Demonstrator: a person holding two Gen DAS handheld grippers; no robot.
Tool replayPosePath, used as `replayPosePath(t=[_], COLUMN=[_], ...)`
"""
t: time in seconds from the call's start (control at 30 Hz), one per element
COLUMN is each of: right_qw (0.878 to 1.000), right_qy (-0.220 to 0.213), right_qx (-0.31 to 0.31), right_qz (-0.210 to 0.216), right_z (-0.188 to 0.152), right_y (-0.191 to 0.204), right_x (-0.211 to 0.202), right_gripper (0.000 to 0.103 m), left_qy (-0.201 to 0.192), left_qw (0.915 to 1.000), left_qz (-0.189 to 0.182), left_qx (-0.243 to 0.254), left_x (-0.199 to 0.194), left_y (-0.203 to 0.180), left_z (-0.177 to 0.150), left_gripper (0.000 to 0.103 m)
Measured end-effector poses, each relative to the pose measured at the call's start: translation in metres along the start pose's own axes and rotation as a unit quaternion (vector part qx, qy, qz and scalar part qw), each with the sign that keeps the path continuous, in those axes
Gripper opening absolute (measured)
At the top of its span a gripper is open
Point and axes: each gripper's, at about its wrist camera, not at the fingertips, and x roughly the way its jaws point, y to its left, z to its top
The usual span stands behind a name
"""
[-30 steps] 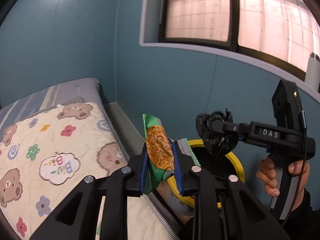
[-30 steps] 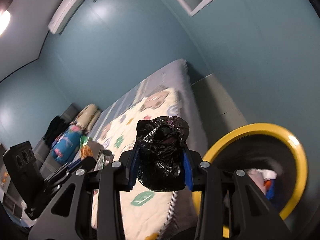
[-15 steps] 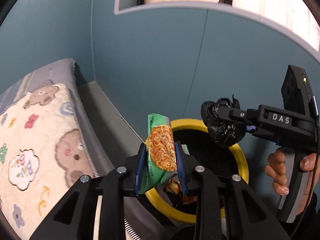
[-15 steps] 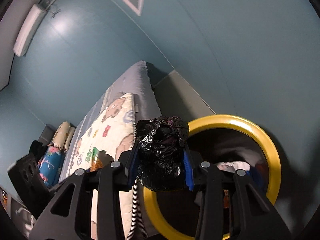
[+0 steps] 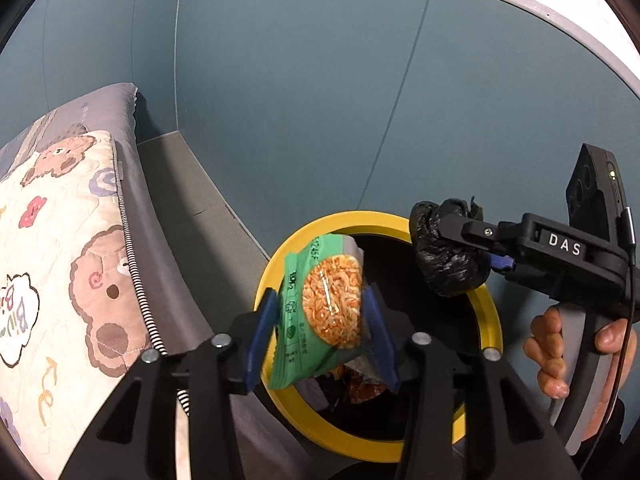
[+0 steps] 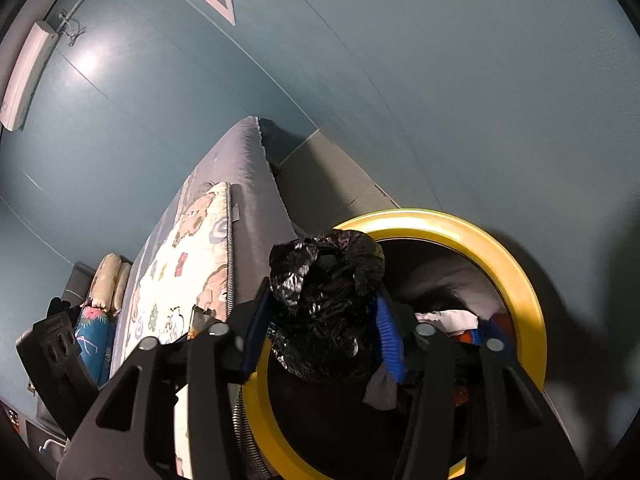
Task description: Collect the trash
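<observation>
Yellow-rimmed bin, already part-filled: green noodle packet and black bag wad poised above, both hand-held grippers' jaws just opened, release pending.

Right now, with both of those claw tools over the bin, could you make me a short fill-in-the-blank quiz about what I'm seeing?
1. The left gripper has a ____ instant-noodle packet between its fingers.
2. The right gripper carries a crumpled ____ plastic bag.
3. Both items hang over a trash bin whose rim is coloured ____.
4. Left of the bin lies a quilt printed with cartoon ____.

Missing words: green; black; yellow; bears
</observation>
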Motion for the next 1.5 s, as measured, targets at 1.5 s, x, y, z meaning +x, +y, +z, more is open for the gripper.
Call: replayPosePath(t=[1.5], right_qw=[0.961], right_qy=[0.132], right_qx=[-0.23], right_qz=[0.076], right_z=[-0.161], right_y=[0.283], right_x=[0.062], right_gripper=[0.07], left_qy=[-0.132], left_qw=[0.9419], left_qz=[0.207], left_qx=[-0.229], left_x=[-0.252], left_y=[0.209], left_z=[-0.166], left_gripper=[0.068])
